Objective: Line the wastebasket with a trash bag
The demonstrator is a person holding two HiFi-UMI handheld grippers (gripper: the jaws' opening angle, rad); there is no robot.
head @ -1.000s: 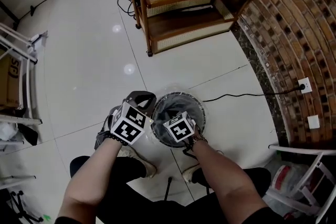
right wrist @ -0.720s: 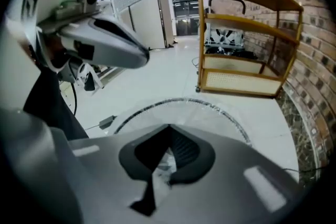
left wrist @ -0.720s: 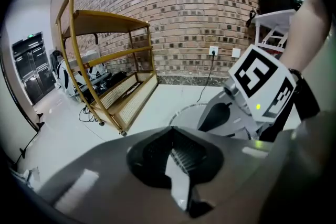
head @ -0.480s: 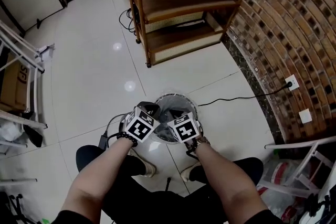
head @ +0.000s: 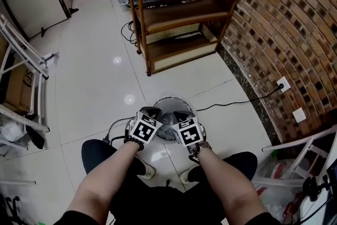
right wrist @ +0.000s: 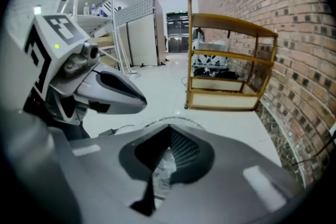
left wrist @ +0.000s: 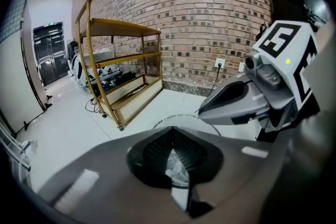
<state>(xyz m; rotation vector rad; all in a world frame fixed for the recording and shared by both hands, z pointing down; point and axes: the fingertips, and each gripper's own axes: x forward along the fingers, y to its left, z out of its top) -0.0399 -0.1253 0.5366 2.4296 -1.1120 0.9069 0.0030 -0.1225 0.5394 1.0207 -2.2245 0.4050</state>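
Head view first: both hands are out front, the left gripper (head: 153, 111) and right gripper (head: 179, 115) side by side and close together, marker cubes facing up. Their fingers point forward and down over the near edge of the round wastebasket (head: 170, 98), which stands on the white tiled floor (head: 95, 76) just beyond and beneath the fingertips. Further out from the fingers is a wooden shelf unit (head: 179, 18) against a brick wall (head: 284, 23), and a black cable (head: 237, 100) runs across the floor from a wall socket (head: 283, 84) toward the basket. Over to the left gripper view: the fingers (left wrist: 149, 152) are pressed together, and pinched between them is a crumpled fold of thin, translucent trash bag (left wrist: 176, 165), bunched up right at the pads. The basket's rim shows as a pale arc just past the fingertips, and the right gripper sits close on the right, nose angled the same way. Now the right gripper view: same story, fingers closed tight on a wrinkled strip of the bag that hangs down between the pads, the basket's rim peeking out just ahead of the tips and the left gripper close by on the left.
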